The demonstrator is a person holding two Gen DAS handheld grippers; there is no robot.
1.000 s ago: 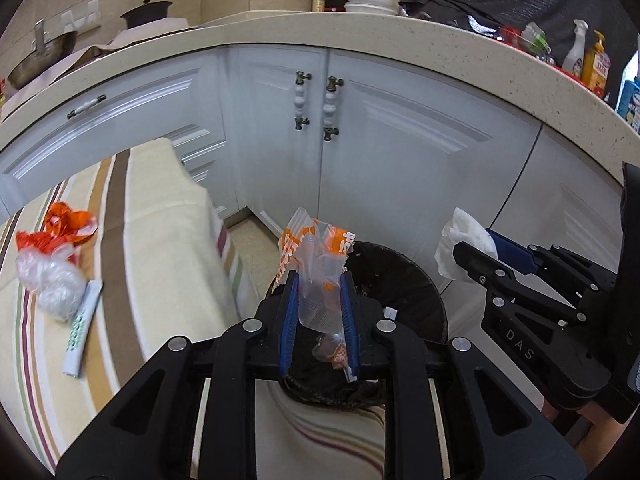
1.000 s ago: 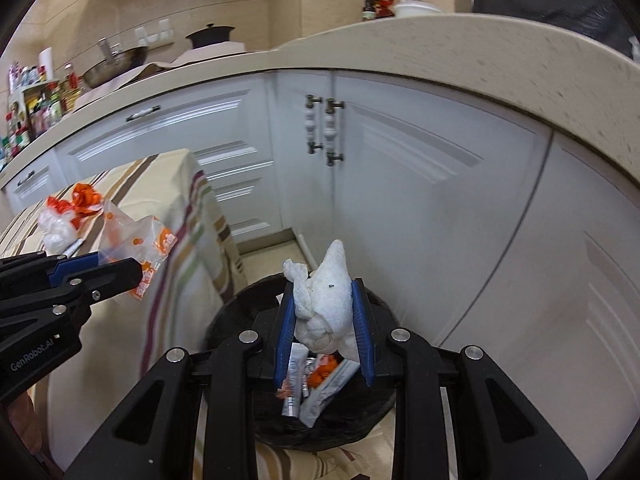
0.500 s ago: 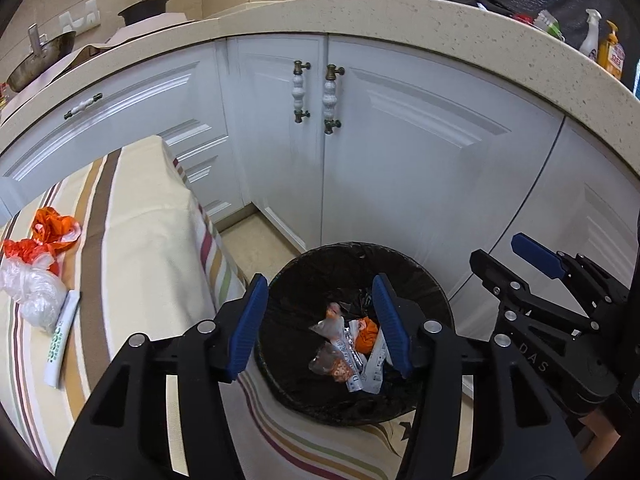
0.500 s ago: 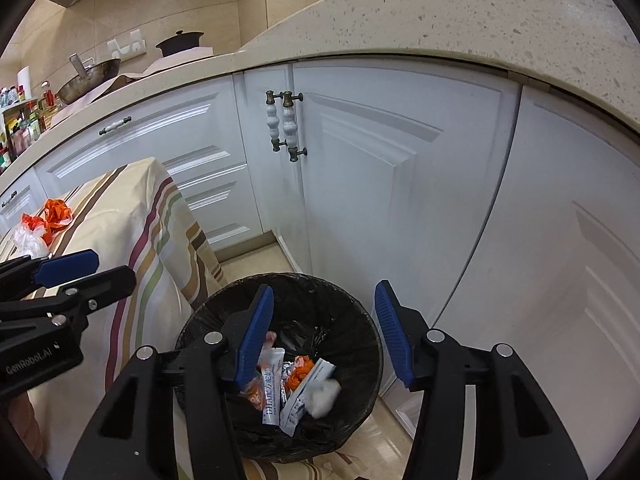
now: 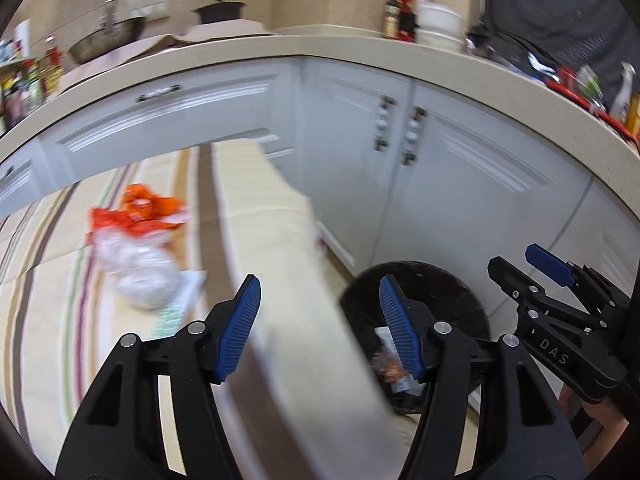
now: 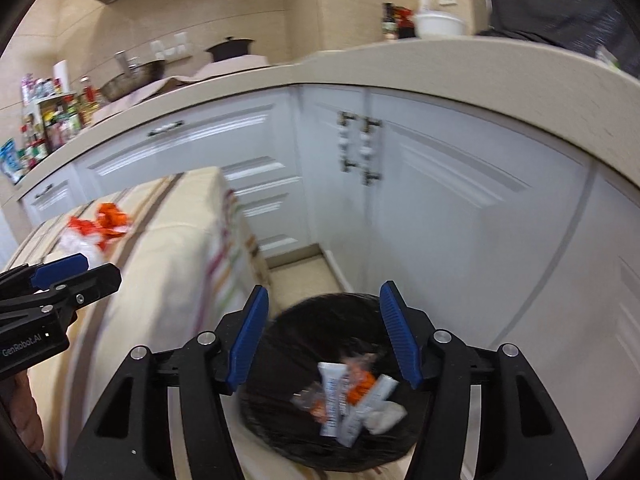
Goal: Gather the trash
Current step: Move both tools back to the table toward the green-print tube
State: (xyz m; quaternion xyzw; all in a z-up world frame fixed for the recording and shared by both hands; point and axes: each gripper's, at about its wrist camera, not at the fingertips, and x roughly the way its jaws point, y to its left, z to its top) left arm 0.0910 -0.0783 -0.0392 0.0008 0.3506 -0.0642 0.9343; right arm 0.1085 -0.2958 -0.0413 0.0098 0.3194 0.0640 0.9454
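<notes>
Both claws, left (image 5: 320, 330) and right (image 6: 324, 336), have just opened and hang empty; dropped wrappers lie in the round black bin (image 6: 332, 396). Next, likely: the crumpled orange-and-clear wrappers (image 5: 134, 248) mid-bench.

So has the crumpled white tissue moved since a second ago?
Yes. The crumpled white tissue dropped from the right claw, whose jaws have just opened, into the black round bin below the white cabinet doors.

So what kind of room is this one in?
A home kitchen, most likely: a worktop over white cabinets, a pot on it, and a rack of bottles at the left.
</notes>
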